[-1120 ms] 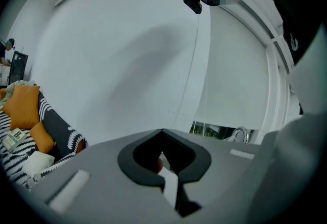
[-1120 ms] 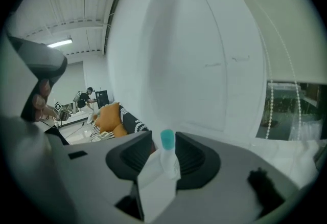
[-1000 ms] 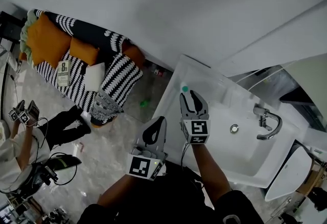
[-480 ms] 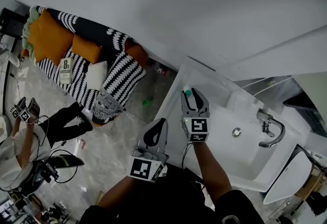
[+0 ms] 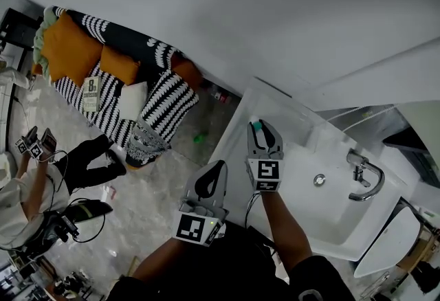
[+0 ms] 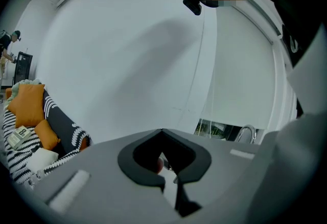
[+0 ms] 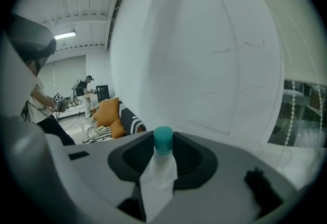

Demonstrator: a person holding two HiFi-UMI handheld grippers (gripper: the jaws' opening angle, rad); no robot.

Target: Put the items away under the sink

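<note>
A small white bottle with a teal cap (image 5: 256, 125) stands on the near left corner of the white sink counter (image 5: 237, 110). My right gripper (image 5: 261, 129) reaches over the counter with the bottle (image 7: 162, 164) between its jaws. They have just been closing, and they now sit against the bottle's sides. My left gripper (image 5: 217, 168) hangs beside the counter over the floor, shut with nothing in it. In the left gripper view the left gripper (image 6: 162, 132) faces a white wall.
The basin has a drain (image 5: 319, 180) and a chrome faucet (image 5: 362, 172) to the right of my hand. A striped sofa with orange cushions (image 5: 75, 52) stands at the left. A person (image 5: 27, 190) with grippers and cables stands on the floor.
My right gripper has slid forward so the teal cap now lies between its tips, and its jaws have narrowed onto the bottle. The left gripper has stayed in place.
</note>
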